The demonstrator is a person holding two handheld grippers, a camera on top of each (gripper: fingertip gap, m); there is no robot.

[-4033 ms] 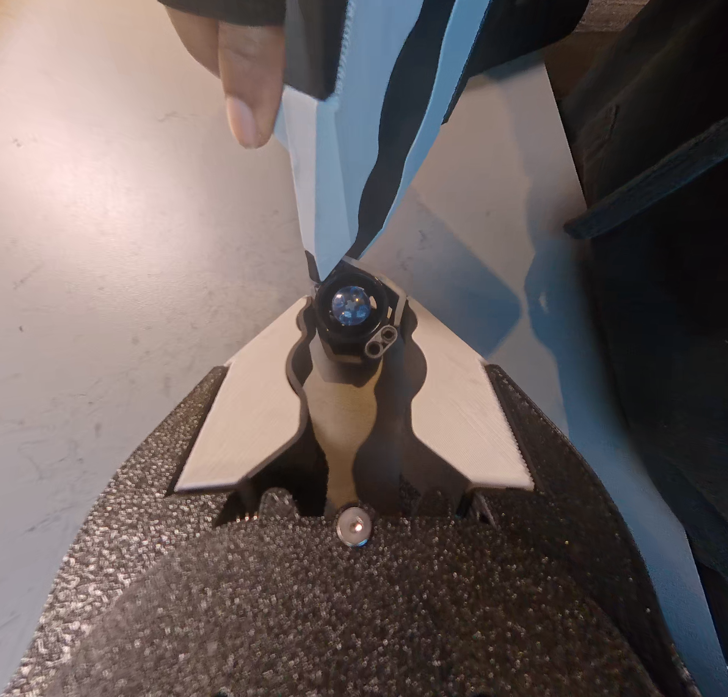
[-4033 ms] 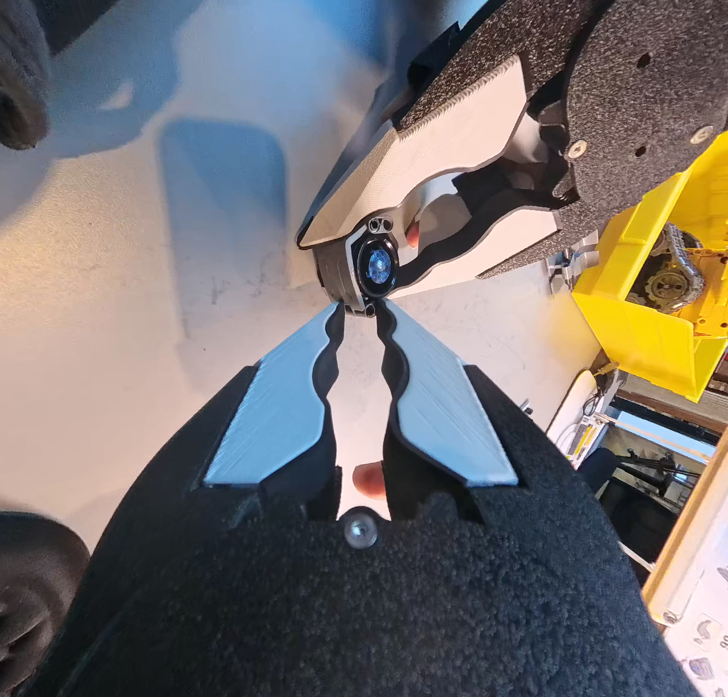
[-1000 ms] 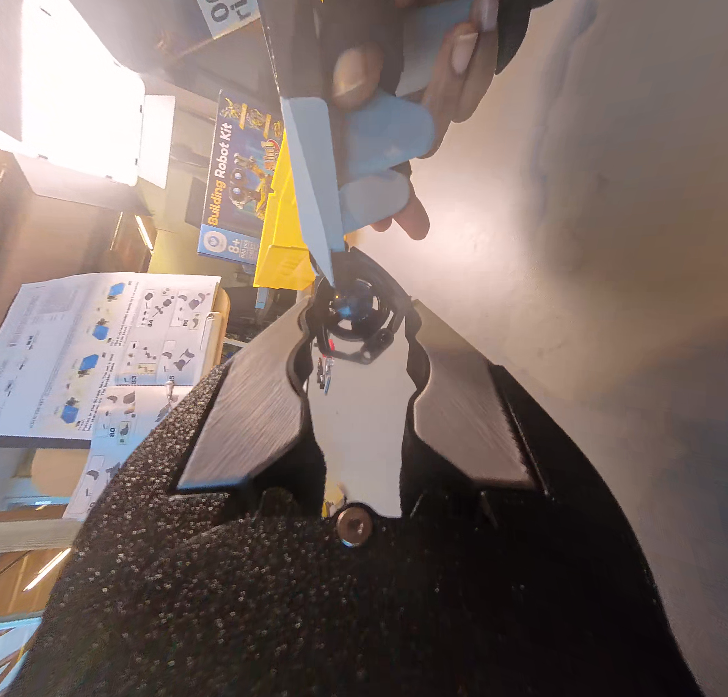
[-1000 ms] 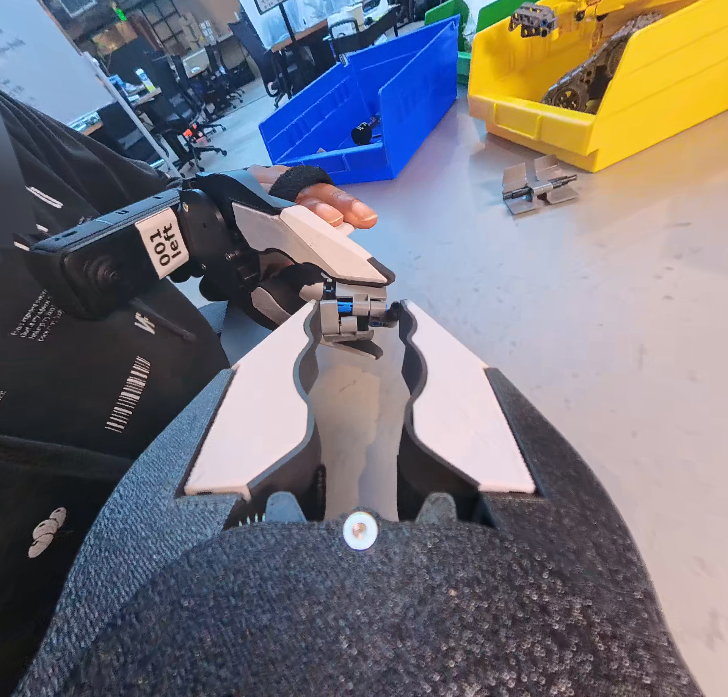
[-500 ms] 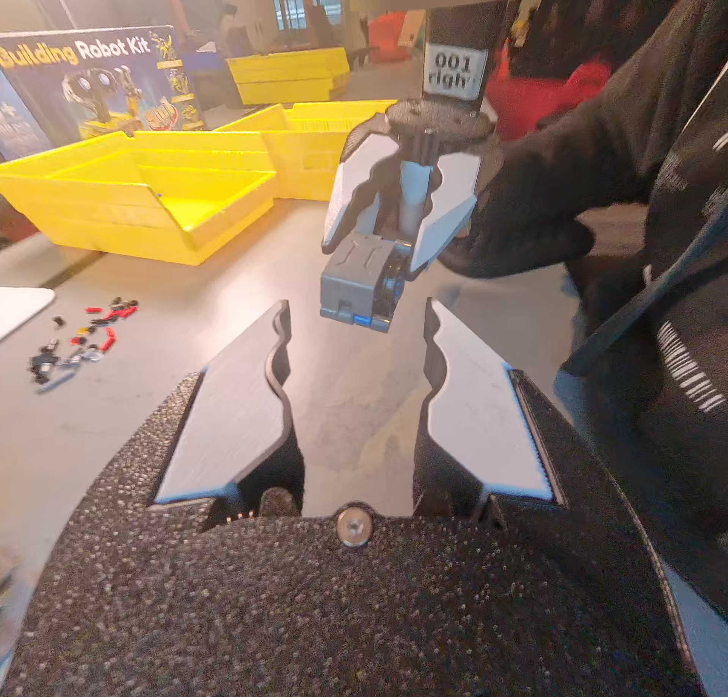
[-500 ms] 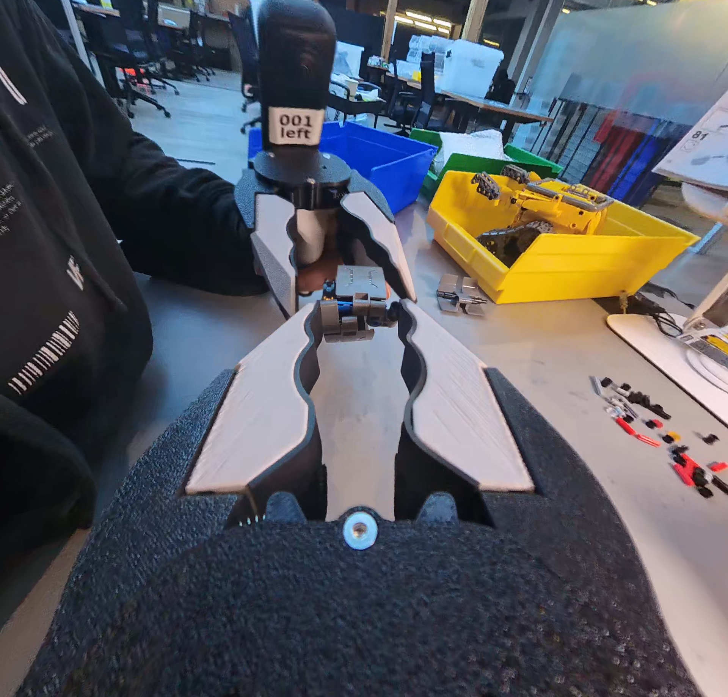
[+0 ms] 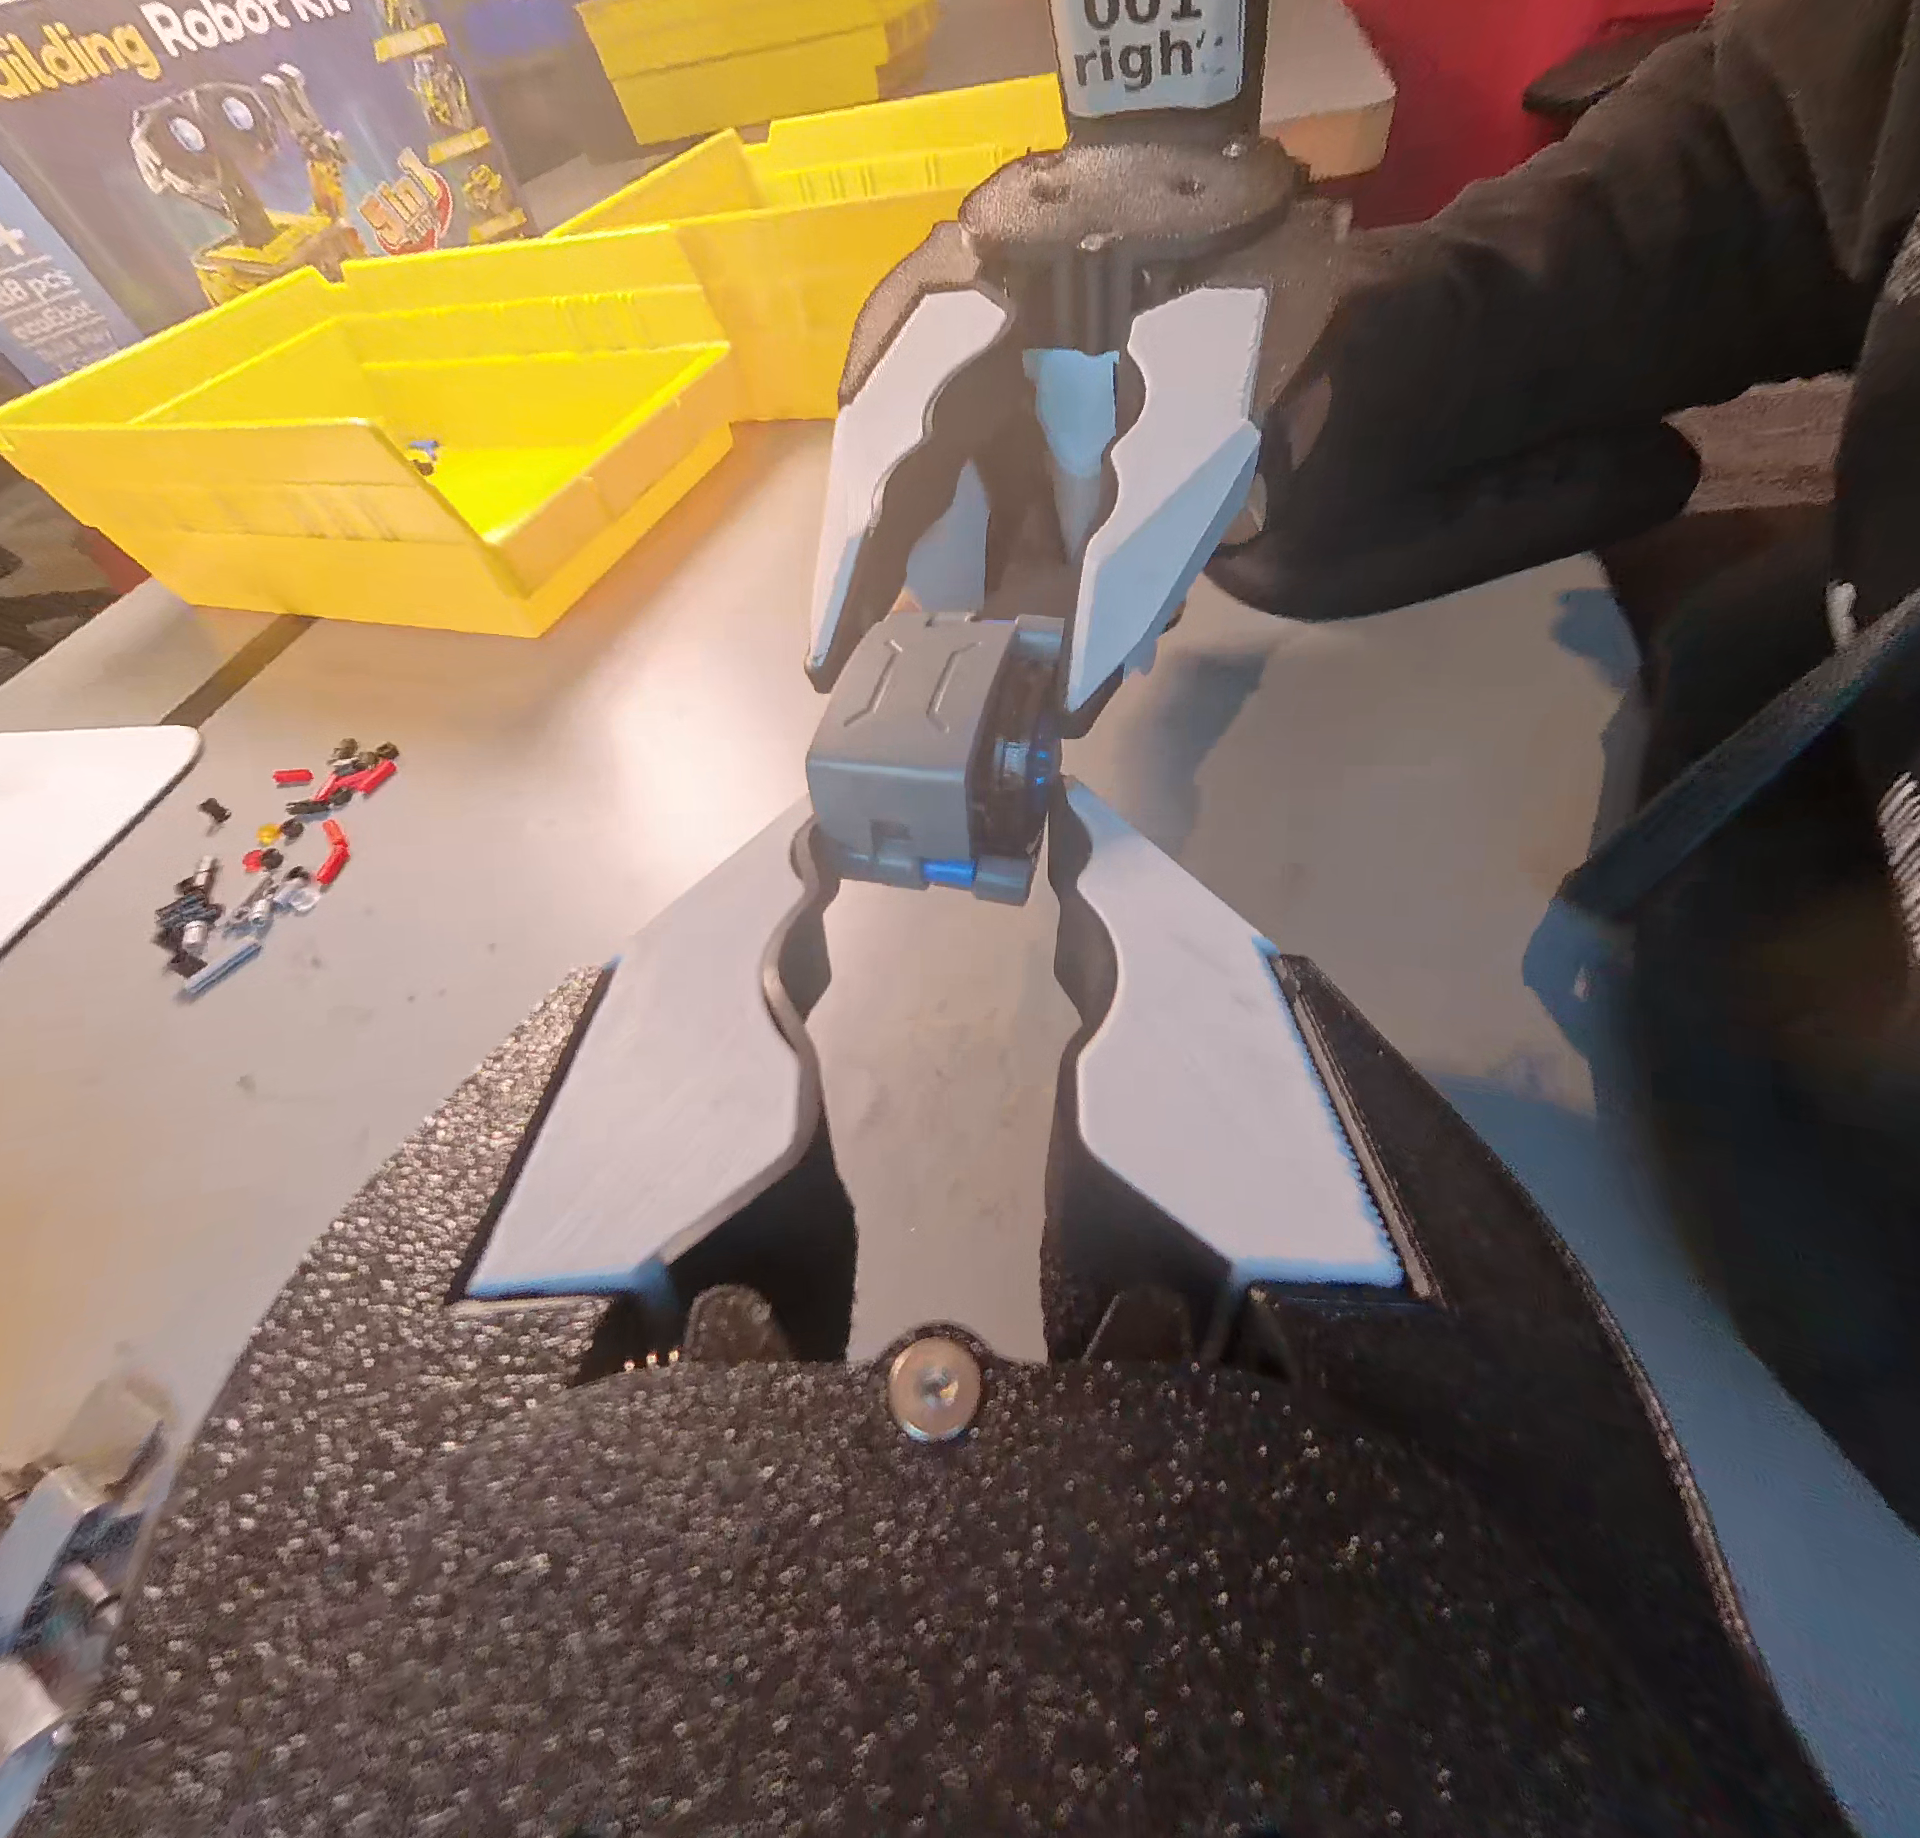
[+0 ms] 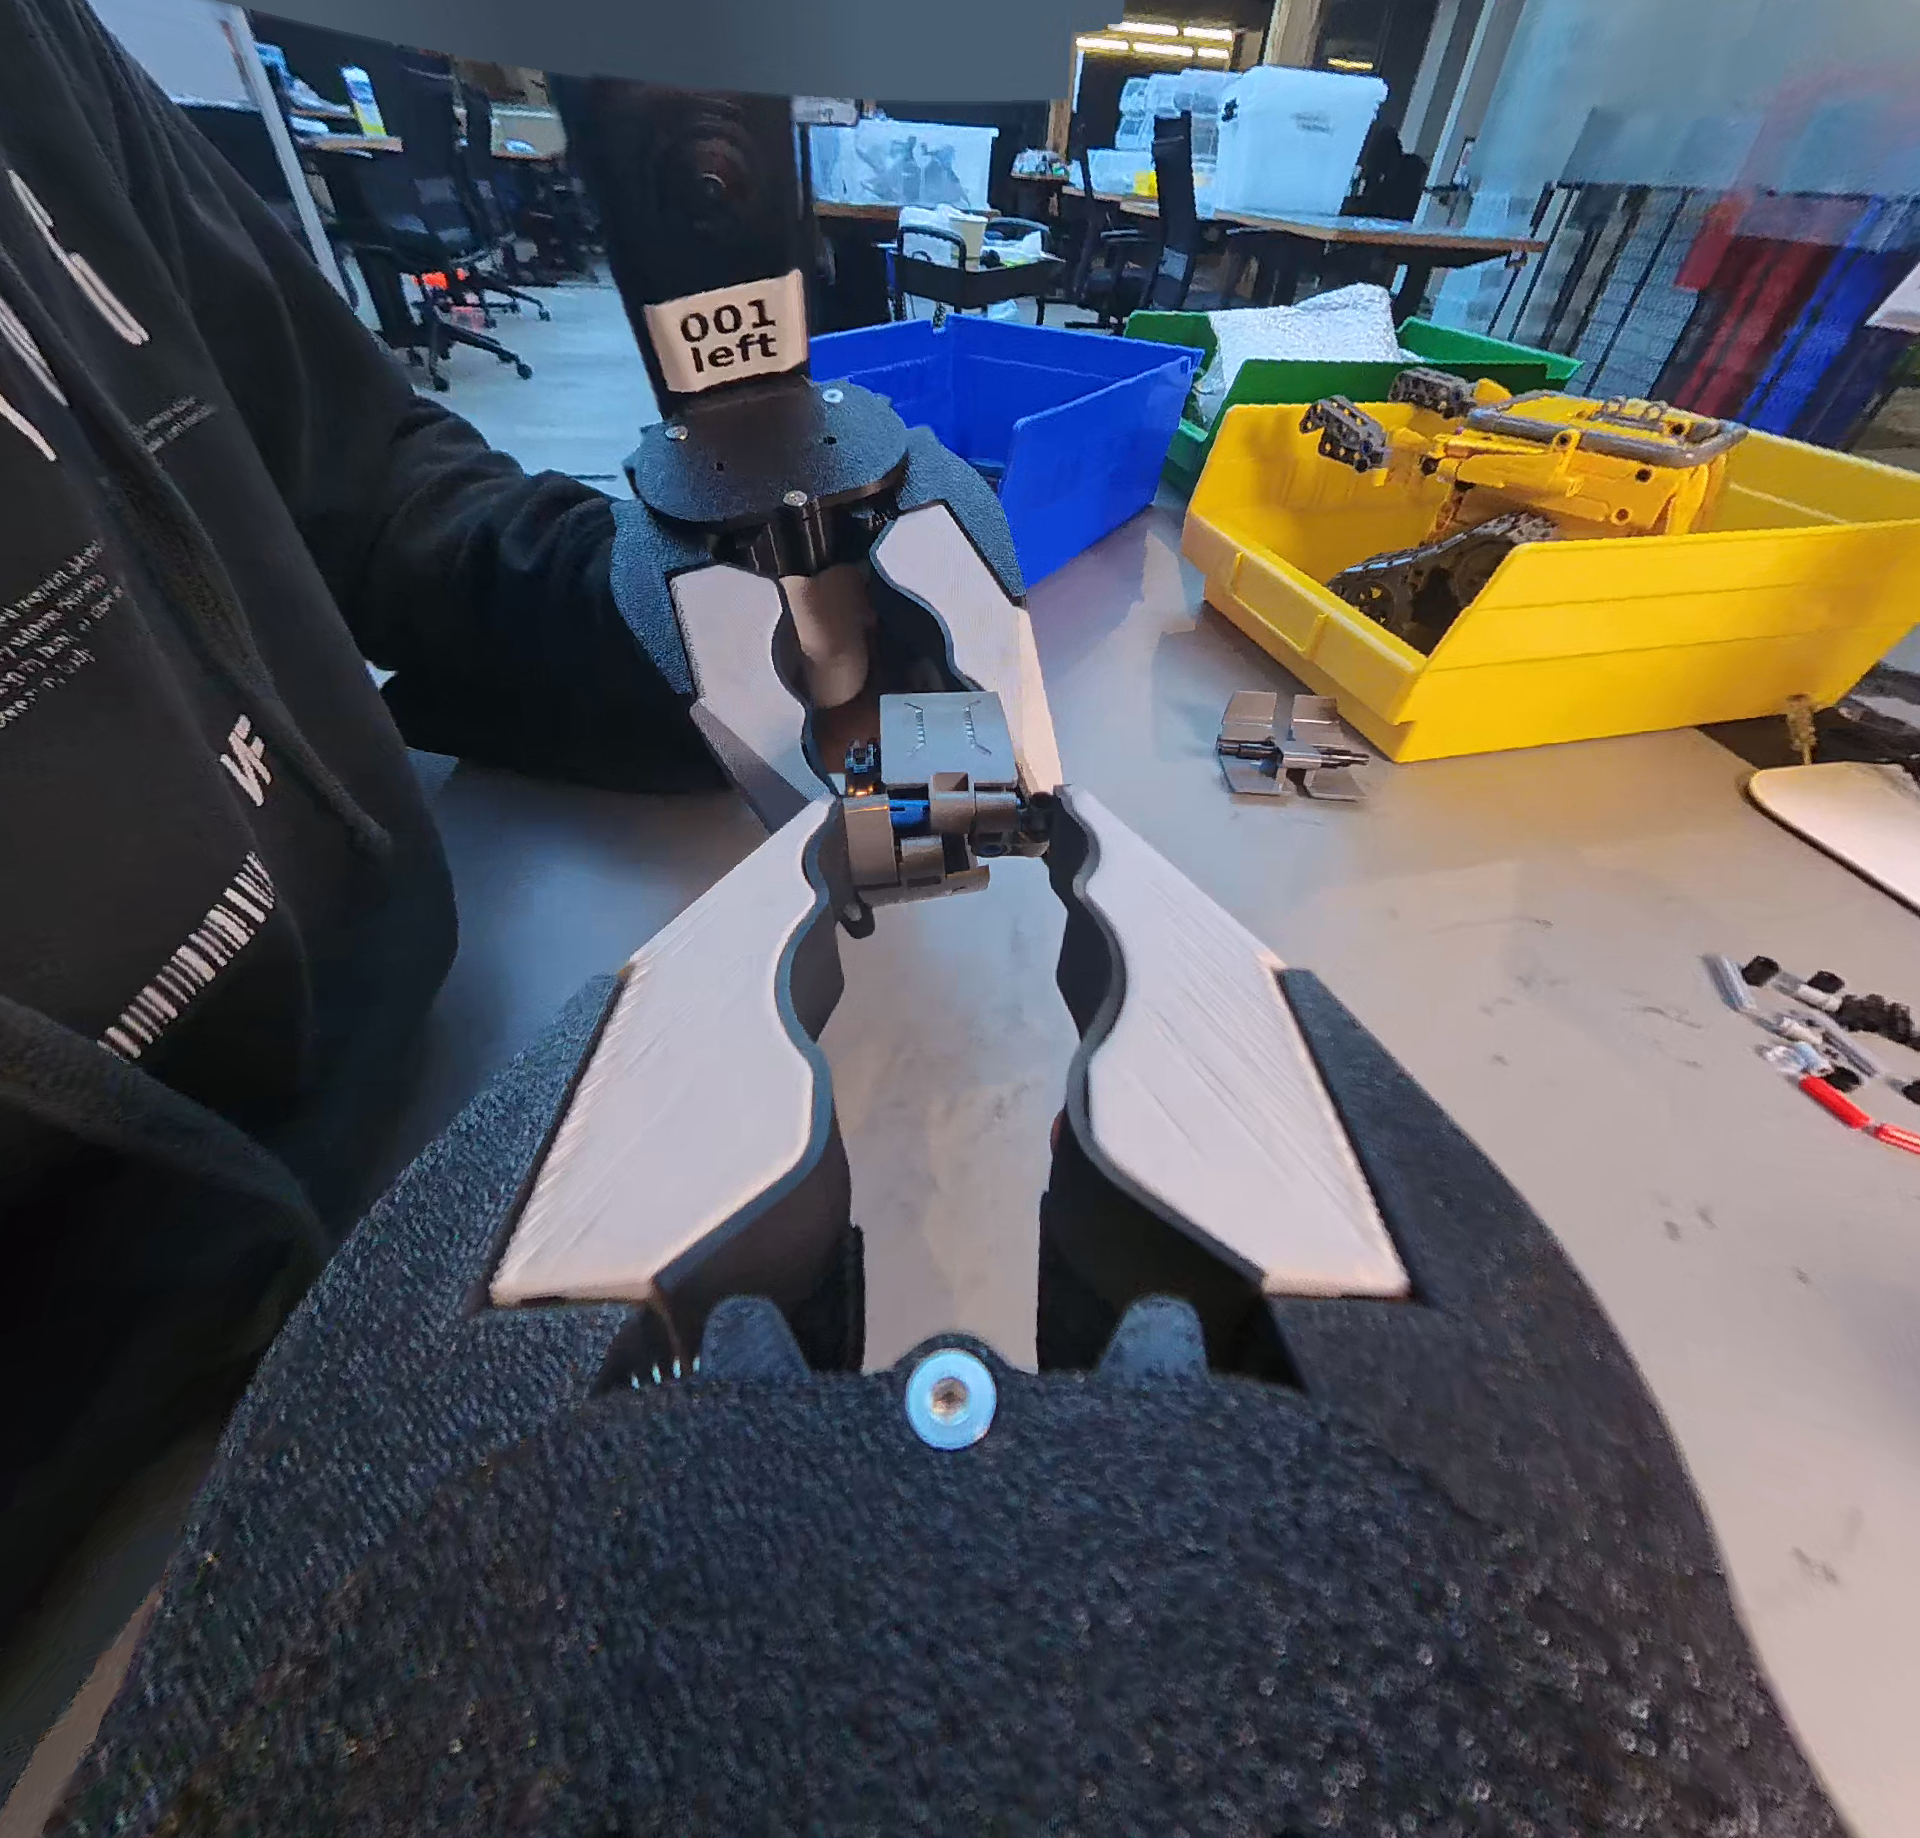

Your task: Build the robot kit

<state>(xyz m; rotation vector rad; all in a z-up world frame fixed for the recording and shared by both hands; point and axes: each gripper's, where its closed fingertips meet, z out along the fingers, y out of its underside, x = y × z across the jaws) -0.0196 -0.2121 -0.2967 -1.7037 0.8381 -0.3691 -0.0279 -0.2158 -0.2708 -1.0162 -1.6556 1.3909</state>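
Note:
A small grey block assembly (image 7: 894,749) with a black round part and a blue pin is held above the grey table. My left gripper (image 7: 935,822) is closed on its lower part from my side. My right gripper (image 7: 956,666) comes down from above with its fingers on the upper sides of the assembly. In the right wrist view the assembly (image 8: 914,843) sits between the tips of my right gripper (image 8: 940,812), and my left gripper (image 8: 914,770) reaches in from behind it. Gloved hands in black sleeves hold both grippers.
Yellow bins (image 7: 312,458) and a robot kit box (image 7: 208,126) stand at the back left. Small loose parts (image 7: 270,853) lie on the table. The right wrist view shows a blue bin (image 8: 1039,417), a green bin (image 8: 1351,375), a yellow bin (image 8: 1558,666) holding a tracked model, and a grey part (image 8: 1288,744). My left and right fingertips are right by each other.
Half a second ago my left gripper was open and short of the assembly. It has moved forward and closed on it. My right gripper has kept its hold.

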